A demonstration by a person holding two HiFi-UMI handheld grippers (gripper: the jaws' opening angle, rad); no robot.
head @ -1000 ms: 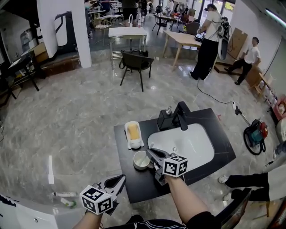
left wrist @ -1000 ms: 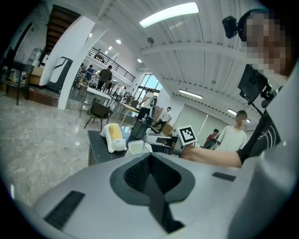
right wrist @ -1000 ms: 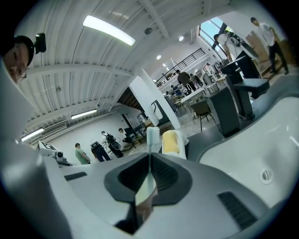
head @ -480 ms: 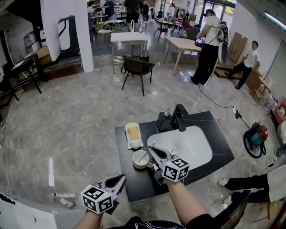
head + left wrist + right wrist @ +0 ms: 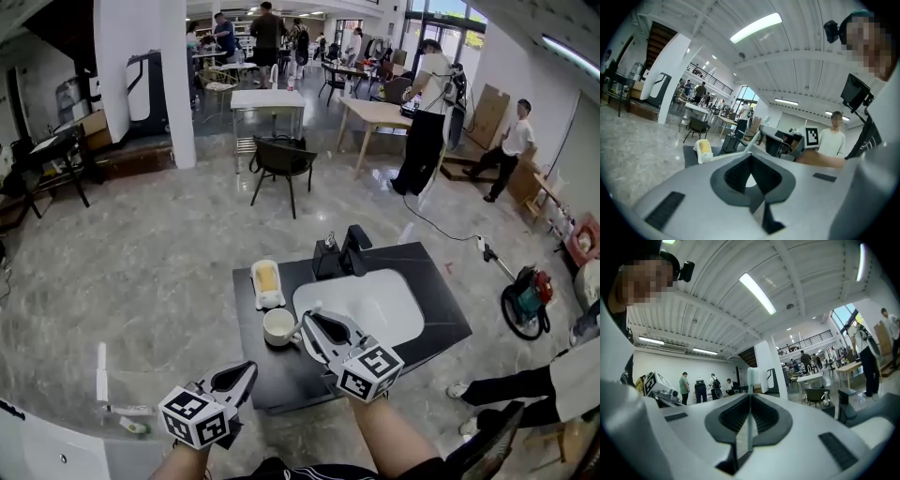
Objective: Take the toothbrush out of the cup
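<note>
A pale toothbrush [image 5: 750, 423] stands upright between the jaws of my right gripper [image 5: 750, 399], which is shut on its handle. In the head view that gripper [image 5: 307, 321] hovers just right of the white cup [image 5: 279, 326], above the black counter [image 5: 441, 309], and the brush is out of the cup. My left gripper [image 5: 247, 369] hangs at the counter's near left corner, shut with nothing in it. From the left gripper view, past its own meeting jaws [image 5: 751, 161], I see the toothbrush [image 5: 754, 137] slanting up in the right gripper [image 5: 764, 129].
A white sink basin [image 5: 361, 302] is set in the counter, with a black faucet [image 5: 352, 247] behind it. A white soap dish with a yellow bar [image 5: 267, 283] lies behind the cup. Marble floor surrounds the counter. A vacuum cleaner [image 5: 525, 298] stands to the right, and people and tables are further back.
My right gripper has risen and rolled, lifting the toothbrush up out of the cup. The left gripper has come up slightly.
</note>
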